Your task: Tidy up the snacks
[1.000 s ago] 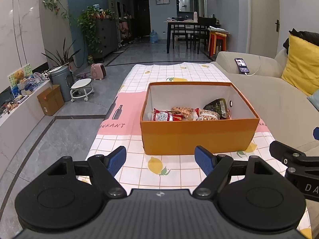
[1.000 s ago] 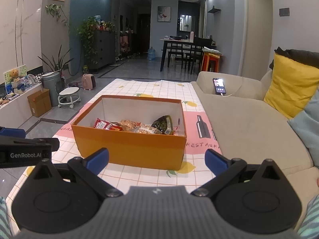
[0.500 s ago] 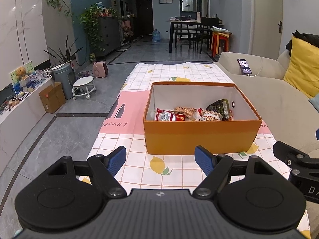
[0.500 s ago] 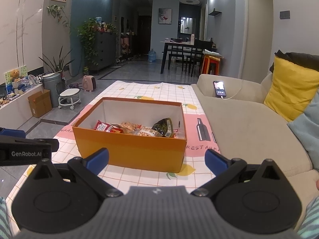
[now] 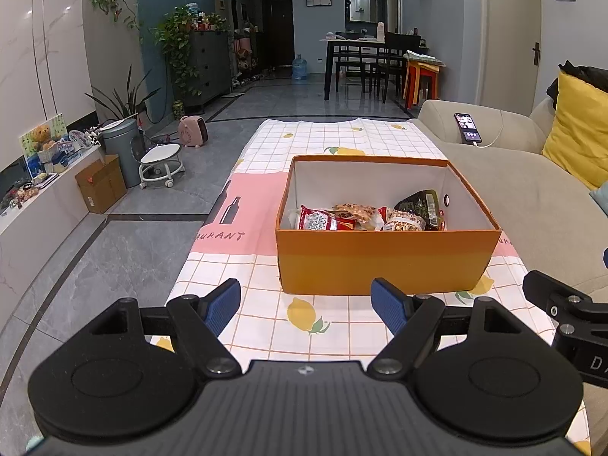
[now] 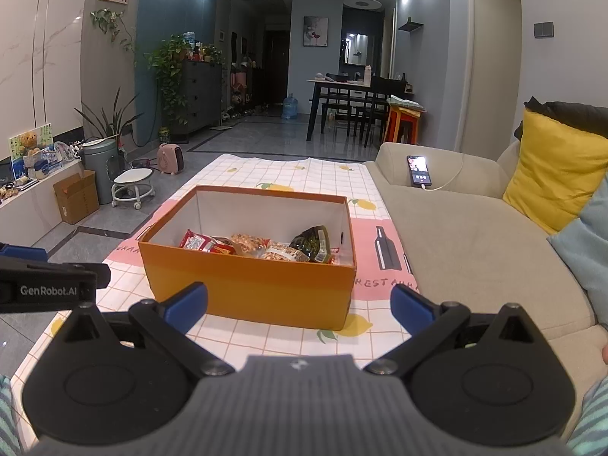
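Observation:
An orange box [image 5: 383,262] [image 6: 250,288] with a white inside stands on the lemon-print tablecloth [image 5: 323,144] [image 6: 288,174]. Several snack packets lie in it: a red packet [image 5: 323,220] [image 6: 197,243], nut packets [image 5: 402,222] [image 6: 281,252] and a dark green packet [image 5: 421,205] [image 6: 313,243]. My left gripper [image 5: 306,304] is open, held back from the box's near wall, with nothing between its fingers. My right gripper [image 6: 298,304] is open too, empty, a little short of the box. Each gripper shows at the edge of the other's view.
A beige sofa [image 5: 532,197] [image 6: 475,235] runs along the table's right side, with a phone [image 5: 468,127] [image 6: 419,170] on its arm and a yellow cushion [image 6: 558,167]. On the floor to the left stand a cardboard box [image 5: 100,184], a grey bin [image 5: 121,152] and a low white stool [image 5: 159,163].
Both views have risen and drawn back slightly from the box. The grippers stay open and the snacks have not moved.

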